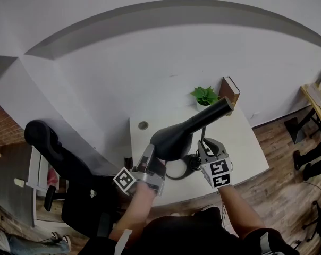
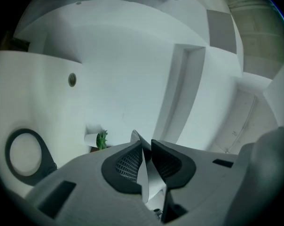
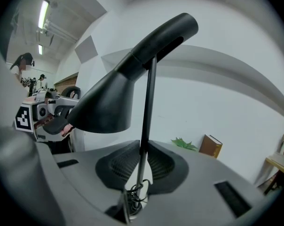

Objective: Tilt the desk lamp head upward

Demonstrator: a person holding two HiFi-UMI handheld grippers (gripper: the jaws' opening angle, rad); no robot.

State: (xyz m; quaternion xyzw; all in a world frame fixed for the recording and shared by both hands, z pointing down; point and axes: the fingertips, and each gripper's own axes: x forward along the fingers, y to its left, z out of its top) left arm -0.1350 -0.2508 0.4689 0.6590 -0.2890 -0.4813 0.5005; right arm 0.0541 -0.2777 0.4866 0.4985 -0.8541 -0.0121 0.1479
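A black desk lamp stands on the white desk [image 1: 245, 142]. Its cone-shaped head [image 1: 176, 137] slopes with the wide mouth low and near me and the narrow end high toward the wall. My left gripper [image 1: 154, 159] is shut on the rim of the shade; in the left gripper view the thin rim [image 2: 150, 179] is pinched between the pads of that gripper [image 2: 146, 166]. My right gripper [image 1: 205, 145] is shut on the thin upright stem [image 3: 148, 102], low down, just above the ring-shaped base [image 1: 177, 170]. The right gripper view shows the head [image 3: 109, 102] above my right gripper [image 3: 142, 166].
A small green plant [image 1: 204, 95] in a white pot and a brown book [image 1: 229, 93] stand at the desk's back edge by the wall. A black office chair [image 1: 54, 147] is at the left of the desk. A round cable hole [image 1: 143, 125] lies at the desk's back left.
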